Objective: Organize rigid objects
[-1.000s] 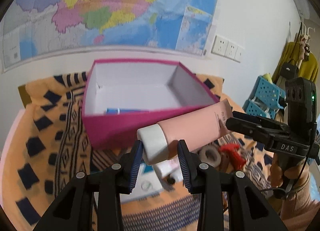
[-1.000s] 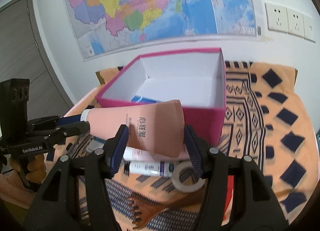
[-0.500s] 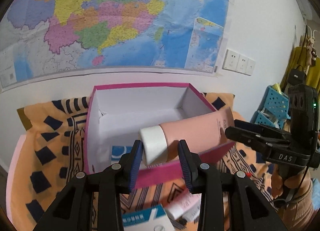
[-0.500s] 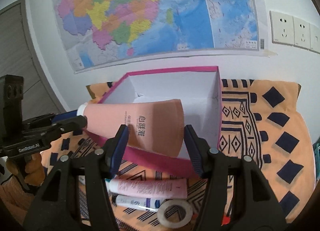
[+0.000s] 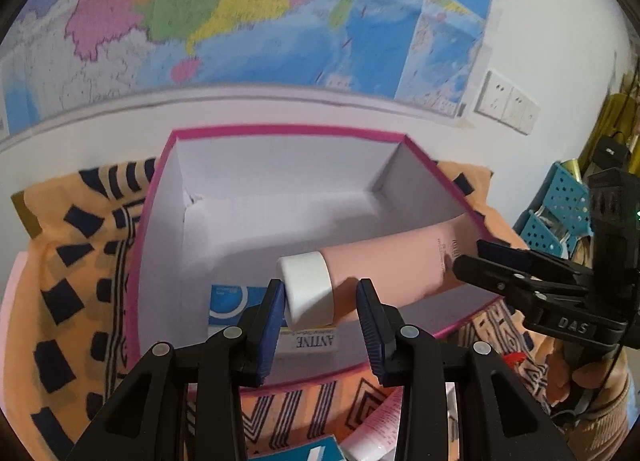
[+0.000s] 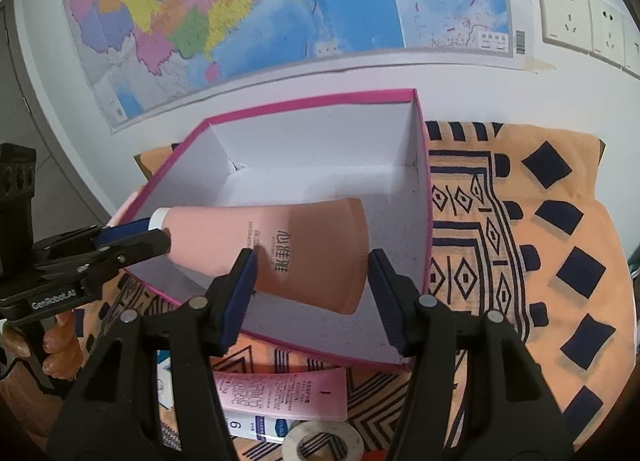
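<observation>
**Pink tube hanging over the open box, held at both ends**

Pink tube (image 5: 384,273) is carried between two grippers. Left gripper (image 5: 320,309) pinches the white cap (image 5: 306,289) end; its jaws stand narrow, one pad flat on the cap, the other side seems slightly off it in the left wrist view, so that contact is hard to confirm. Right gripper (image 6: 312,281) clamps the broad crimped end, jaws set about mid-width on the flat of the tube.

Key relation: the tube's long axis runs side to side across the pink box (image 6: 420,181), cap toward the left wall, crimp toward the box's middle. The tube sits above the white floor, inside the rim line. A blue-and-white carton (image 5: 228,301) already lies in the box, just under the cap end. Judgement: lowering is what remains, and the cap end will likely meet the carton first.

Change since a second ago: the tube then hung in front of the box's near wall, over the patterned cloth (image 6: 540,261); now it is past that wall and over the interior. Grips look unchanged.

Another tube (image 6: 280,393) and a tape roll (image 6: 320,441) wait on the cloth.
</observation>
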`<control>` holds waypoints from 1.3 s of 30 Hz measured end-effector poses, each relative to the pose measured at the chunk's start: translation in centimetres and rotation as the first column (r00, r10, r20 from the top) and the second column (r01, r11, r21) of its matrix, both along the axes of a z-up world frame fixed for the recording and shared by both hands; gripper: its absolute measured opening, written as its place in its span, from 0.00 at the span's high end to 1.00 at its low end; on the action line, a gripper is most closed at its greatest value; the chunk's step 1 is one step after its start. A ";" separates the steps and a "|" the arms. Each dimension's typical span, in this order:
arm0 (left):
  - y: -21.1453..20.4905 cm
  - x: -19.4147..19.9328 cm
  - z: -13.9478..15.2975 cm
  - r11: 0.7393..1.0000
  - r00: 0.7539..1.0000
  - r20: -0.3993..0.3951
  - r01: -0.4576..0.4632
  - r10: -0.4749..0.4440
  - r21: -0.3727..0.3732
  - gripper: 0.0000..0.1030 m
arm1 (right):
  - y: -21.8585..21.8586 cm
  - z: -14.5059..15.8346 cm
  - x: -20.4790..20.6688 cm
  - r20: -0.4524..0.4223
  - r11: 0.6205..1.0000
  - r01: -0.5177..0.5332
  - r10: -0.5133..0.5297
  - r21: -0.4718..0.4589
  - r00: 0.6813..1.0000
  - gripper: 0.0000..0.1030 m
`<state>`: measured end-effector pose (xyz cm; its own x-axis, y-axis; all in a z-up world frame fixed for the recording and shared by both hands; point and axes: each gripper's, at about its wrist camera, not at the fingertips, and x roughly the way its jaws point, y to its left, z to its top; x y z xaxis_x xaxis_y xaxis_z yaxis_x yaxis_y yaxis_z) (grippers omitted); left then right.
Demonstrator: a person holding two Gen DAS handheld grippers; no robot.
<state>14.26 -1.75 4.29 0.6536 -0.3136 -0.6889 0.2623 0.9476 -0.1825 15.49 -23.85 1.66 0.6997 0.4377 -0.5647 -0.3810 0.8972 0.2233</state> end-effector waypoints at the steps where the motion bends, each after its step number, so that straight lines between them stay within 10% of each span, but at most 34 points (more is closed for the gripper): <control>1: 0.0 0.1 -0.2 1.000 1.000 -0.005 -0.002 0.002 0.000 0.64 | 0.2 0.0 0.0 0.004 1.000 0.001 -0.001 -0.011 1.000 0.42; 12: 0.6 1.1 -1.0 0.999 0.999 -0.034 -0.041 0.040 -0.019 0.65 | 0.4 0.0 0.3 0.010 1.000 0.012 -0.012 -0.015 1.000 0.42; 28: -0.4 -7.7 1.9 0.999 0.984 0.168 0.052 -0.053 0.009 0.53 | -1.6 1.2 -7.1 0.087 0.992 -0.075 0.066 0.104 0.994 0.42; 39: -3.0 -12.1 -1.4 0.980 0.976 0.090 0.199 -0.200 0.015 0.53 | -5.5 -4.2 -10.9 -0.062 0.988 -0.014 0.024 0.157 0.998 0.42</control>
